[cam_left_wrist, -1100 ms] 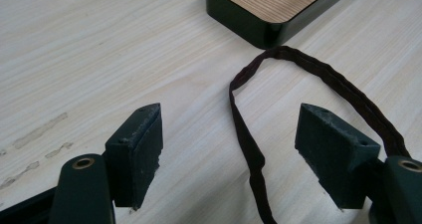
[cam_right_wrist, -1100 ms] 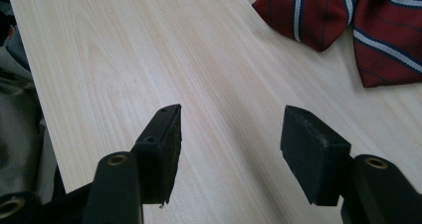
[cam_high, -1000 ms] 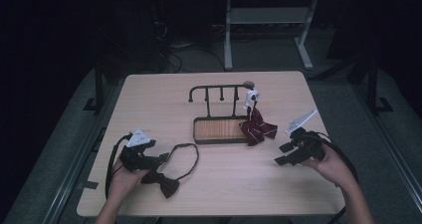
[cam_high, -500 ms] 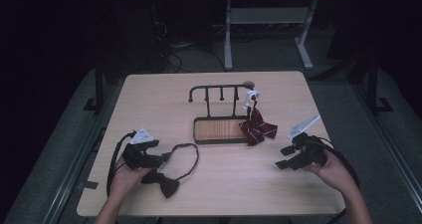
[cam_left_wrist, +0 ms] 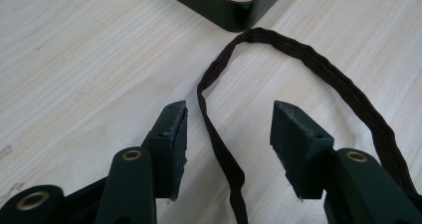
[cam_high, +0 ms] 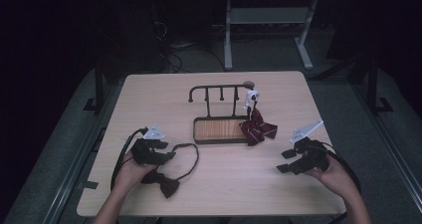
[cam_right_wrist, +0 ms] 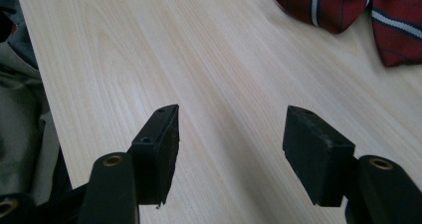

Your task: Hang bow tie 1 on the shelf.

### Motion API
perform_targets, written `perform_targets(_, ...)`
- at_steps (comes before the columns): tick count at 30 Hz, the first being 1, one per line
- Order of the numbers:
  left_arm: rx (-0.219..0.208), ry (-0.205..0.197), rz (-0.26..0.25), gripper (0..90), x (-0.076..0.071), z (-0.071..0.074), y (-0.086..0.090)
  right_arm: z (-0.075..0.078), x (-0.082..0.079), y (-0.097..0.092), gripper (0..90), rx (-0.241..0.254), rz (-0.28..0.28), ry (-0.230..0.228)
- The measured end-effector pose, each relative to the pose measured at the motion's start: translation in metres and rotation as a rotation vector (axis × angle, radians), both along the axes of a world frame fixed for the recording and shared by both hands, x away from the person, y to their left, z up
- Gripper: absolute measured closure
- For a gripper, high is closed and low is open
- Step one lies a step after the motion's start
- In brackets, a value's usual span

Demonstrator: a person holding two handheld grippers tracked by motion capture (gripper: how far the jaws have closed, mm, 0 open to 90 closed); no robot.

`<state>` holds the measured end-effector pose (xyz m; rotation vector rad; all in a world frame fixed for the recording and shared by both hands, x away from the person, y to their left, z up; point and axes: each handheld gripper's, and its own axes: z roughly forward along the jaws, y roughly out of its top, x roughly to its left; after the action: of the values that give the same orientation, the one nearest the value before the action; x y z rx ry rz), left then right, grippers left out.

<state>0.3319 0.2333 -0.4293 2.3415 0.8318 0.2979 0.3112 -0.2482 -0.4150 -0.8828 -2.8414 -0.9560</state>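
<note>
- Dark brown bow tie [cam_high: 163, 182] lies on the pale wood table [cam_high: 149, 99] at near left; its thin neck strap [cam_high: 191, 157] loops out to the right and toward the far side.
- Left gripper [cam_high: 169, 156] sits just left of the strap loop, resting low over the table, hand [cam_high: 130, 170] behind it at the near edge.
- In the left gripper view the strap [cam_left_wrist: 219, 144] runs up between the two black jaws, then arcs round to the right past the right-hand jaw.
- Left jaws have just been closing; the strap is between them, but a gap shows on both sides and the pads do not press on it, so nothing is gripped.
- Left gripper [cam_left_wrist: 226, 129] points toward the corner of the black-rimmed tray [cam_left_wrist: 224, 7], which is near but apart from the strap.
- Right gripper [cam_high: 284, 160] is at near right, well apart from the bow tie, held in the right hand [cam_high: 334, 175], grey plate on top.
- Right gripper [cam_right_wrist: 231, 134] has jaws spread apart over bare table, holding nothing.
- Red striped bow tie [cam_high: 258, 128] rests at the right end of the tray [cam_high: 199, 134], at mid table; its edge shows top right in the right gripper view [cam_right_wrist: 348, 5].
- Black hook rack [cam_high: 219, 89] stands upright at the far side of the tray; a small white tag [cam_high: 252, 96] hangs at its right end, above the red tie.
</note>
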Motion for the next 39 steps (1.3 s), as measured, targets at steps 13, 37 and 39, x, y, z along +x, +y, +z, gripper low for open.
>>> perform_targets(13, 0.073, 0.035, -0.058, 56.0, 0.022, 0.011, -0.016, -0.001, -0.003, -0.006, 37.8, 0.01, -0.015, 0.002)
perform_targets(37, 0.124, 0.151, -0.062, 72.7, 0.052, -0.006, -0.024, 0.0, -0.004, -0.004, 38.0, 0.009, -0.007, -0.01)
perform_targets(39, 0.137, 0.152, -0.063, 74.4, 0.053, -0.007, -0.025, 0.0, -0.003, -0.004, 38.0, 0.007, -0.012, -0.009)
